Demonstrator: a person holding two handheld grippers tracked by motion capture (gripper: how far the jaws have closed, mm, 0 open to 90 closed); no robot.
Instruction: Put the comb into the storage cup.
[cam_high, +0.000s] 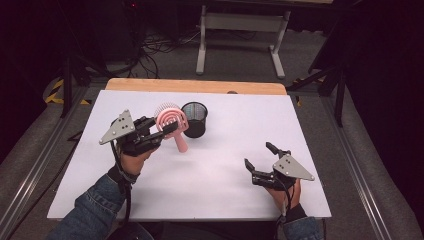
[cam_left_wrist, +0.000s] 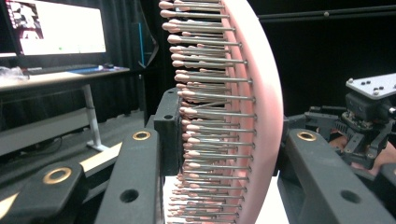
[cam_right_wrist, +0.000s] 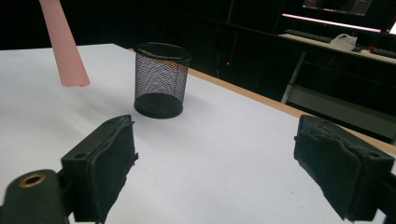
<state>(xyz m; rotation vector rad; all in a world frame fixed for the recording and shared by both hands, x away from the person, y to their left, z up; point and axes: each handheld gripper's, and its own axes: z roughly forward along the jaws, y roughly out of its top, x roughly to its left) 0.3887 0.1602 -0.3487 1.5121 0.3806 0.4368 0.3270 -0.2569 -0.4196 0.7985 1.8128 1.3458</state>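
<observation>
Table (cam_high: 240, 195): white top, wooden strip along far edge.
Left gripper (cam_high: 167, 129): raised above table's left half, clamped on brush head; one pad against bristles, other against back.
Right gripper (cam_high: 260, 157): low over table's right half, jaws wide apart, nothing between them.
Cup (cam_high: 194, 119): black mesh, upright, just right of brush.
Brush (cam_high: 172, 120): pink, held off table, handle slanting down.

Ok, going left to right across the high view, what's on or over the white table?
Left gripper → pink hairbrush clamped in its jaws → black mesh cup → right gripper, jaws open with nothing between them.
</observation>
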